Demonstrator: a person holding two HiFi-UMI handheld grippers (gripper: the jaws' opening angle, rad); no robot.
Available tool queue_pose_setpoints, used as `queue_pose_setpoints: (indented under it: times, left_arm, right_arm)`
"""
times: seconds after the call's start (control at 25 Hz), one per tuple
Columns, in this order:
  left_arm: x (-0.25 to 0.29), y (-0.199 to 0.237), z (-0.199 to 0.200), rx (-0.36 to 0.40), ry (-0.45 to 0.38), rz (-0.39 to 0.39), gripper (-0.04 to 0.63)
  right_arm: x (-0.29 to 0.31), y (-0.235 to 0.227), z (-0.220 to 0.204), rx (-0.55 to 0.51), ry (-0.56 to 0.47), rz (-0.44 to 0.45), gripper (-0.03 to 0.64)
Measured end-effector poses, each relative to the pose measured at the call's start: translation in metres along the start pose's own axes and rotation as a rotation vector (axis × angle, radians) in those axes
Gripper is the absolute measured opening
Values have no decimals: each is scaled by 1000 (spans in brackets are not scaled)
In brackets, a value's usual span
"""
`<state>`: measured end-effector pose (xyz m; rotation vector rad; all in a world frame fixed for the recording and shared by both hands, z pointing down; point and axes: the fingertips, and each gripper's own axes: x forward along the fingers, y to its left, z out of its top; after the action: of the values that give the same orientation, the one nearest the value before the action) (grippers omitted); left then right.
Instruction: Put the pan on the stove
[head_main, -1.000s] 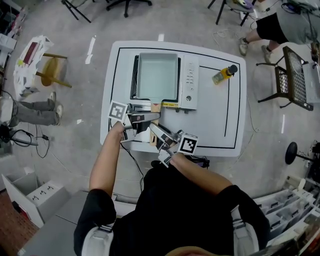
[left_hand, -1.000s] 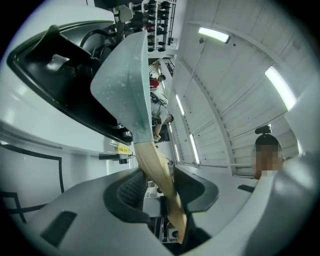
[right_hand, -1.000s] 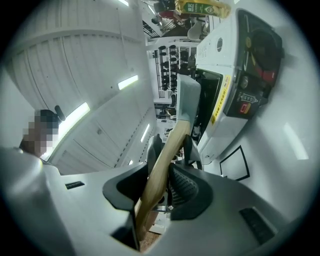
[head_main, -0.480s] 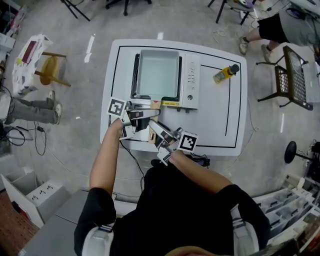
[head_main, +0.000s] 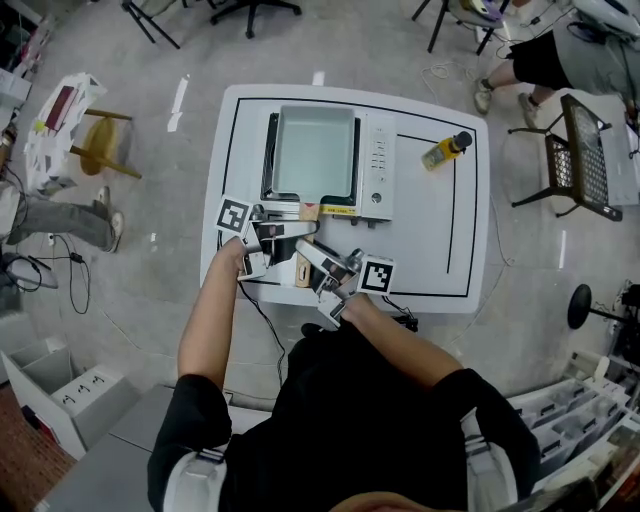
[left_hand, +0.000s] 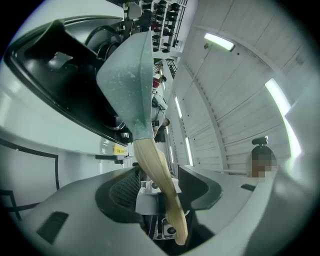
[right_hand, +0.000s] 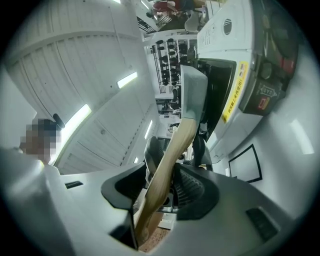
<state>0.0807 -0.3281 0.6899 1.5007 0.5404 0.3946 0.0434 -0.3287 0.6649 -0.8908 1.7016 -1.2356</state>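
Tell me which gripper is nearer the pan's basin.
Left. The left gripper sits at the handle's basin end, beside the stove; the right gripper is further down the handle, toward the person. Both sets of fingers have just opened, with the handle between them.

There is one table (head_main: 430, 250), and it carries one stove (head_main: 378, 165), one pan (head_main: 315, 150) and one yellow bottle (head_main: 447, 150). There are two grippers: the left hand-held gripper (head_main: 303, 232) and the right hand-held gripper (head_main: 306, 258). One yellow stool (head_main: 103, 140) is on the floor.
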Motion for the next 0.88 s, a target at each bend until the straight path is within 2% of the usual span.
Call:
queue_pose_setpoints:
  times: [0.32,0.44,0.52,0.6,0.68,0.76,0.88]
  left_arm:
    - [-24,0,7,16,-58,40,241]
    - [-44,-2,10,35,-96,83,241]
    - [-57,-4,12,88,-140,137,241]
    - [-72,-10,15,180,-196,215,239]
    - [-84,-25,19,329,-248,284,215]
    - [-88,-56,21,489,-296,290,186]
    - [-96,-103,15,673,-412,339,125]
  right_arm:
    - [-27,-8,19,-18,-16,-54,173]
    - [-41,-6,38,-112,-36,-101,167]
    - [-54,1,53,-202,-65,-137,125]
    - [-71,11,67,-292,-105,-181,103]
    - [-86,24,81,-382,-148,-223,82]
    - [-92,49,96,-507,-179,-229,67]
    - [-102,90,107,-718,-199,-249,57]
